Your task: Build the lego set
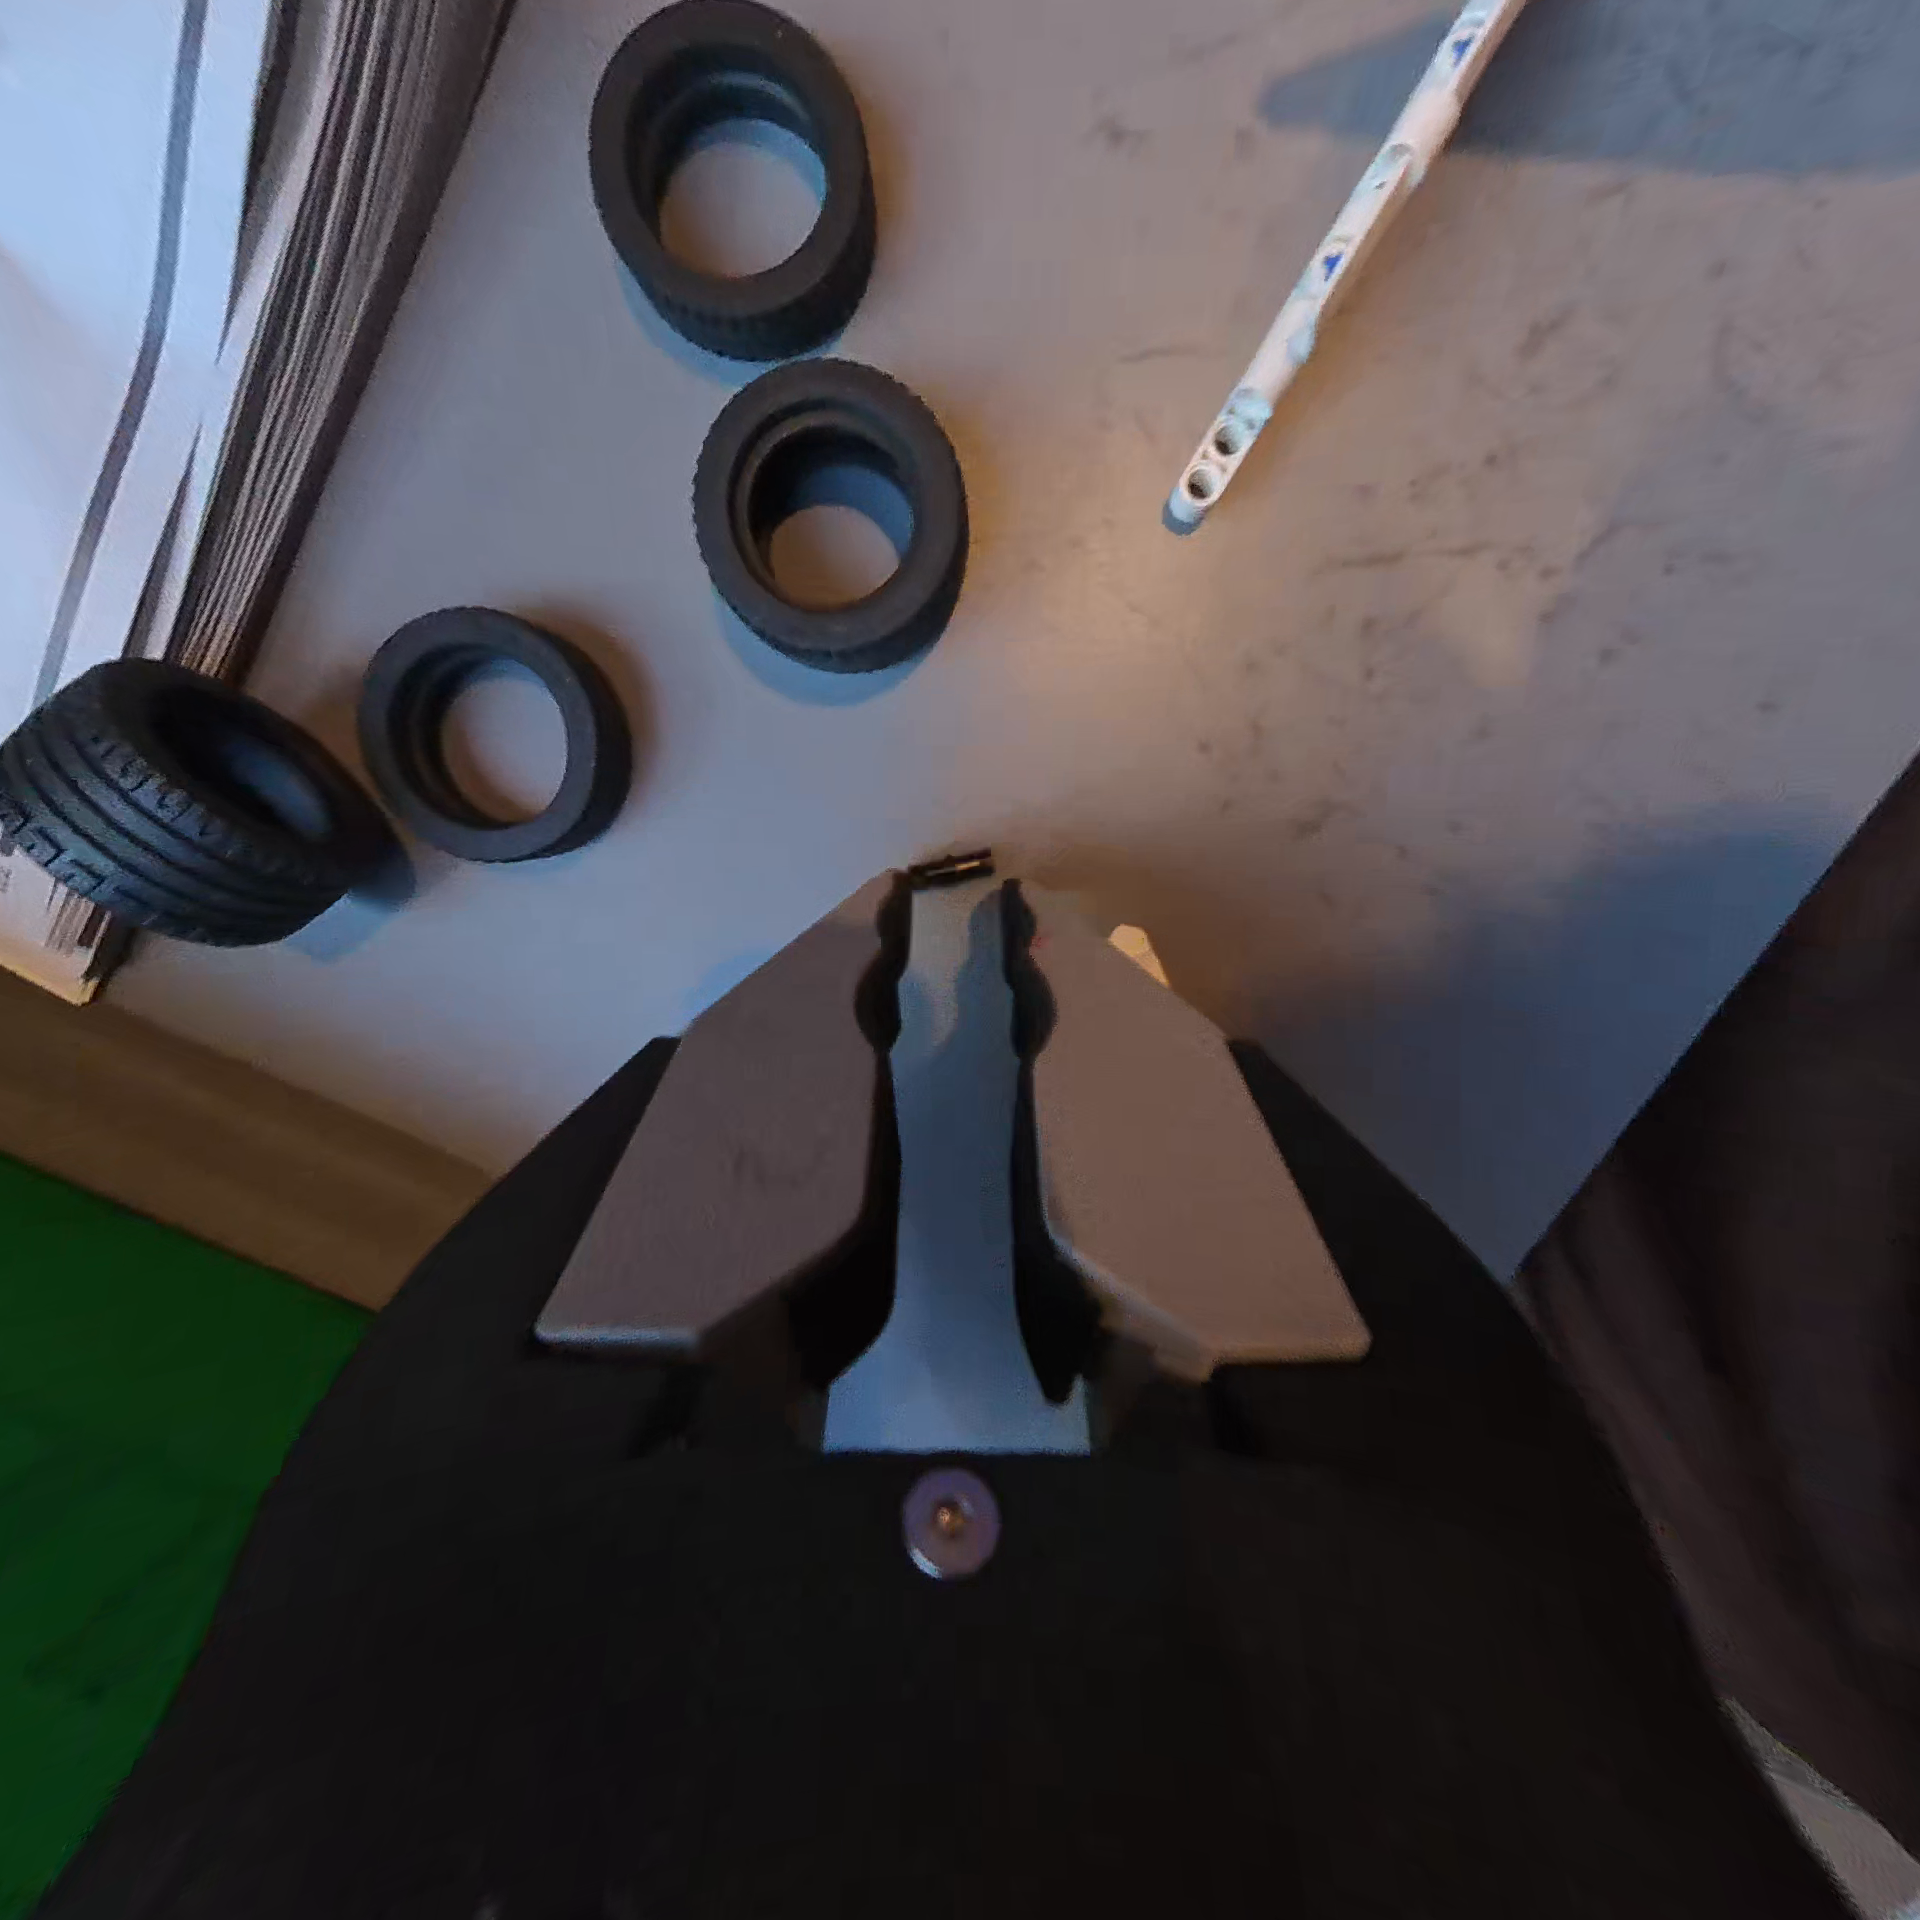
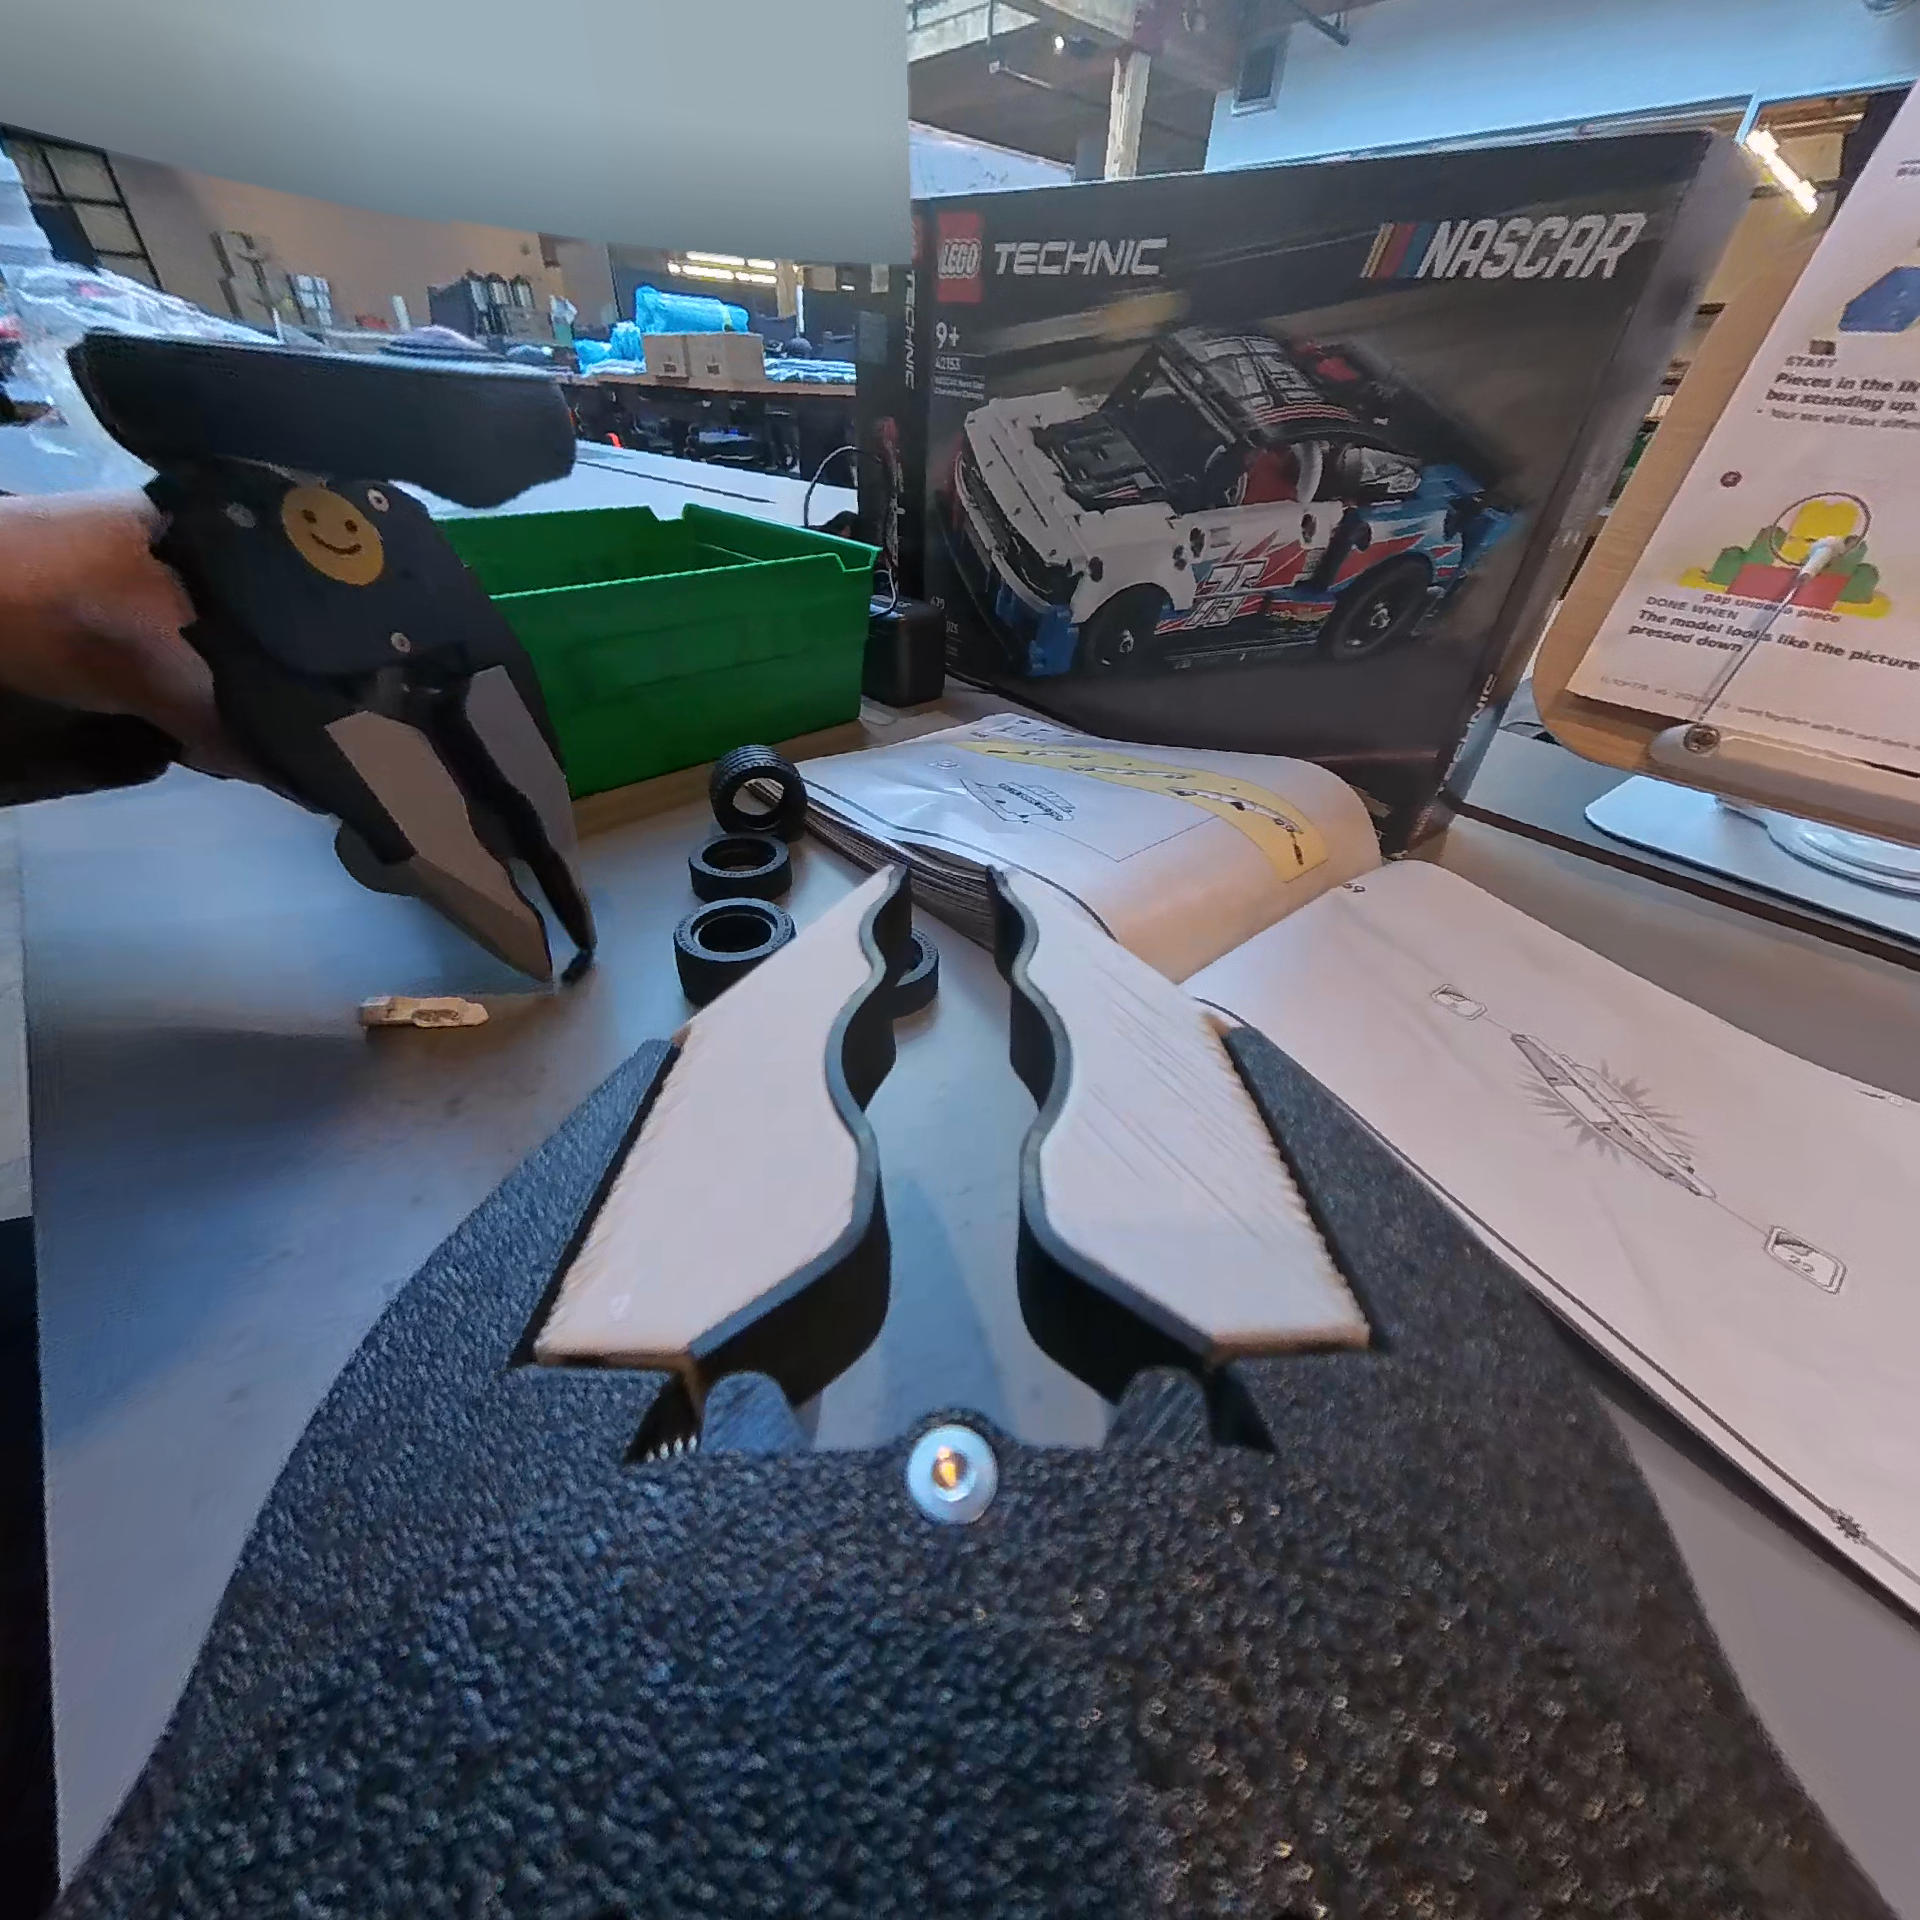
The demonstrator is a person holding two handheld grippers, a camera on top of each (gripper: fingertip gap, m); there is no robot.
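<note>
In the left wrist view, my left gripper [image 1: 954,883] points down at the grey table, its jaws nearly closed on a small black pin [image 1: 951,864] held crosswise at the tips. Several black tyres lie beyond it: two flat [image 1: 732,187] [image 1: 831,514], a third flat [image 1: 488,732], and one on its tread [image 1: 177,800]. A long white holed beam [image 1: 1340,260] lies at the upper right. In the right wrist view, my right gripper [image 2: 948,883] is open and empty above the table. The left gripper [image 2: 566,961] shows there with its tips on the table, left of the tyres [image 2: 732,940].
An open instruction booklet [image 2: 1091,821] lies behind the tyres, and the set's box [image 2: 1299,416] stands behind it. A green bin [image 2: 675,623] is at the back left. A small pale piece [image 2: 424,1013] lies by the left gripper. A card on a stand [image 2: 1766,468] is at the right. The tips of one gripper are about 20 cm away from the tips of the other. My left gripper is the nearer one to the small pale piece [image 2: 424,1013]: about 4 cm, against 20 cm.
</note>
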